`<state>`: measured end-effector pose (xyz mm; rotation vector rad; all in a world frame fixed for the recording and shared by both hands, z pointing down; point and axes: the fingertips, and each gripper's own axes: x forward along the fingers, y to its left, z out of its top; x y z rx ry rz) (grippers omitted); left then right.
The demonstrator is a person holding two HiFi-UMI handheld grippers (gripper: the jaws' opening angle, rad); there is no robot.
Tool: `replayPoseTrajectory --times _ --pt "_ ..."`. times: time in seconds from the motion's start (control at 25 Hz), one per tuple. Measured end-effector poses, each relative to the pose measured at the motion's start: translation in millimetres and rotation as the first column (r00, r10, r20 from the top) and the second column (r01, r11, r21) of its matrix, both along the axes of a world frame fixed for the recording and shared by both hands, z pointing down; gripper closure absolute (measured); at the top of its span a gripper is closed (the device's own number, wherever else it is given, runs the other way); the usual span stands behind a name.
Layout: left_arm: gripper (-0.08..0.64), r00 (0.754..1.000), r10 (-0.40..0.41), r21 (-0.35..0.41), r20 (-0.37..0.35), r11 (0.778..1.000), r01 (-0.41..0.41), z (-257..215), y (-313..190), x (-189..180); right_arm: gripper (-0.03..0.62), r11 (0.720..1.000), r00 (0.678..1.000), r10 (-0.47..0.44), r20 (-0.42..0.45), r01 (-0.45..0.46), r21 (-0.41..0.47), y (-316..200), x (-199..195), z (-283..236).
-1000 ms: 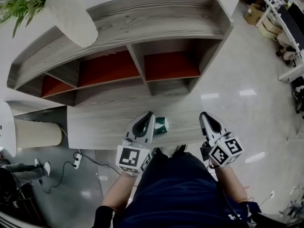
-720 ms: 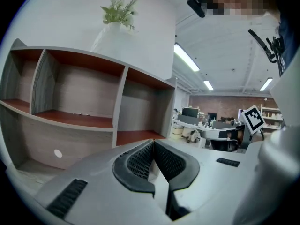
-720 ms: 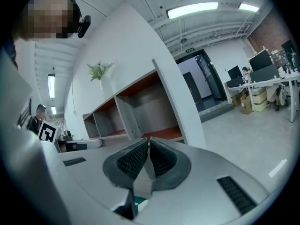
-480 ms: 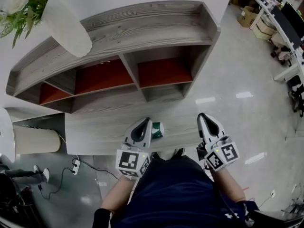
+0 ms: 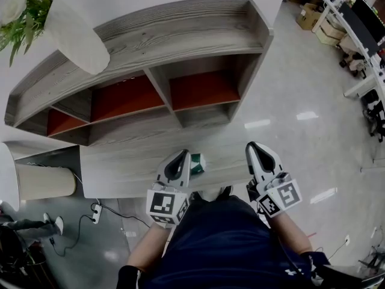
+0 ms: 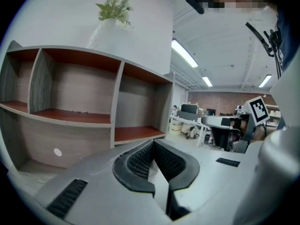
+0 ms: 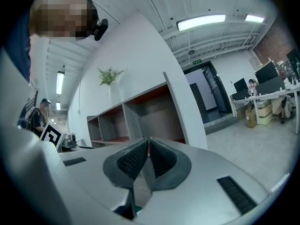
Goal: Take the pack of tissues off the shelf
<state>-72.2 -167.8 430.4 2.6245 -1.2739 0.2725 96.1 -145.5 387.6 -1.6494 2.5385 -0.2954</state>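
The pack of tissues [image 5: 198, 163], green and white, lies on the grey wooden ledge [image 5: 120, 167] in front of the shelf [image 5: 180, 38]. It rests just right of my left gripper's tip and is not held. My left gripper [image 5: 180, 154] is shut, and in the left gripper view [image 6: 153, 142] its ribbed pads meet with nothing between them. About a hand's width to the right of the pack, my right gripper [image 5: 255, 147] hovers over the ledge's edge, also shut and empty [image 7: 148, 139]. The shelf's red-floored compartments [image 5: 201, 89] show nothing inside.
A white vase with green leaves [image 5: 72, 32] stands on the shelf's top at the left. Left of the ledge is a cream cylinder [image 5: 42, 182], and a power strip with a cable [image 5: 96, 208] lies on the floor. Office desks [image 5: 361, 35] fill the far right.
The head view has shifted slightly, so the shelf sits a little higher and further left. Both grippers keep their places beside the pack. Nothing was taken hold of.
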Motion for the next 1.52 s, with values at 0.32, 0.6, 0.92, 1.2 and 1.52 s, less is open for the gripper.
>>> replayPoseTrajectory --times 0.32,0.6,0.92,1.2,1.52 --pt "0.543 1.000 0.008 -0.003 0.007 1.000 -0.008 1 2 1 0.569 1.000 1.000 -0.002 0.006 0.002 -0.010 3 -1 0" --pt "0.543 1.000 0.008 -0.017 0.002 1.000 -0.008 6 6 4 0.569 1.000 1.000 -0.002 0.012 0.002 -0.015 7 -1 2" --pt "0.543 1.000 0.005 -0.019 0.002 1.000 -0.005 7 10 4 0.569 1.000 1.000 0.011 0.019 -0.011 -0.014 12 4 2" --pt "0.543 1.000 0.003 -0.018 0.012 1.000 -0.003 7 9 -1 0.569 1.000 1.000 0.013 0.029 -0.012 -0.012 12 0 4" --pt "0.543 1.000 0.007 -0.023 0.006 1.000 -0.007 9 14 2 0.569 1.000 1.000 0.009 0.021 -0.008 -0.013 17 1 3"
